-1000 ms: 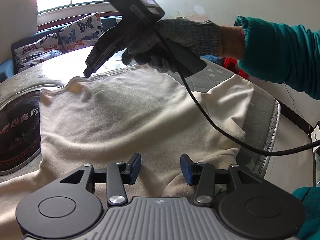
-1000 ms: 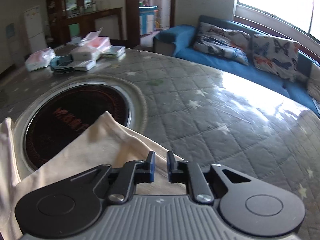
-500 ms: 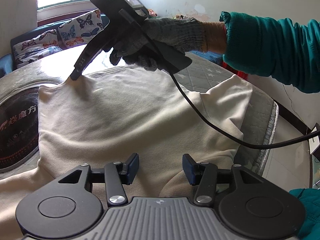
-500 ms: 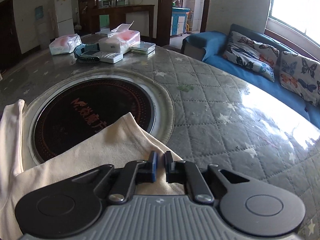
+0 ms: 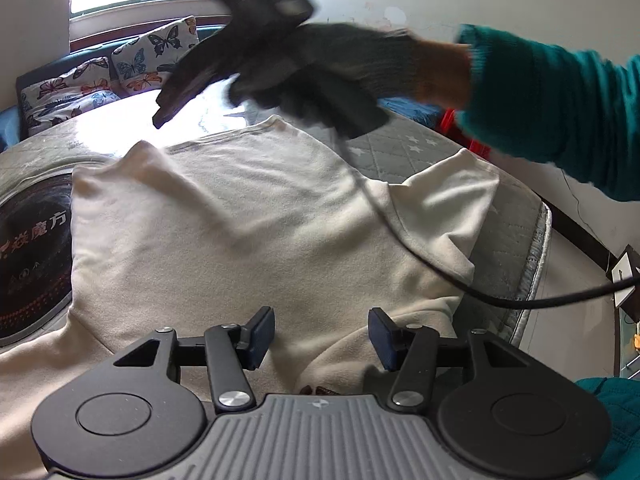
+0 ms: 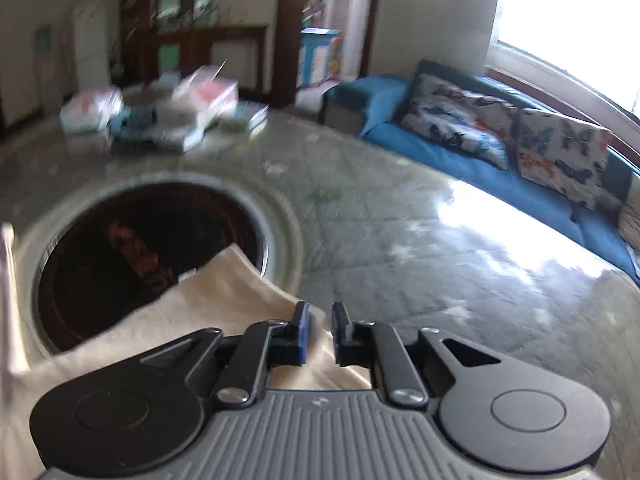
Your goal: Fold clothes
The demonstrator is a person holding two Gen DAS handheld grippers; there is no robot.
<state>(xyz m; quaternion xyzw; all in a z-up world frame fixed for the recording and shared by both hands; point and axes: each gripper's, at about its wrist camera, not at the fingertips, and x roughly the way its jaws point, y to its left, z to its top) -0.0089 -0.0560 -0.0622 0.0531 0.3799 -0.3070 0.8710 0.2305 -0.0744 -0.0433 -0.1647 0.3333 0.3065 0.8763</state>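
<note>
Lying spread over the quilted table (image 5: 516, 216) is the cream shirt (image 5: 248, 240), one corner reaching the dark round inset (image 6: 132, 248). The left gripper (image 5: 322, 334) is hovering above it, jaws apart and just widening, gripping nothing. The right gripper (image 6: 318, 334), in a gloved hand (image 5: 340, 64), is parting slightly, jaws nearly together with nothing pinched.

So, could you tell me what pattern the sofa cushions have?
Butterflies on the cushions, clearest in the right wrist view.

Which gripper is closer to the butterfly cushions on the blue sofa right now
Right. The right gripper is lifted over the far edge of the cream garment, toward the butterfly cushions. The left gripper hovers over the garment's near part.
</note>
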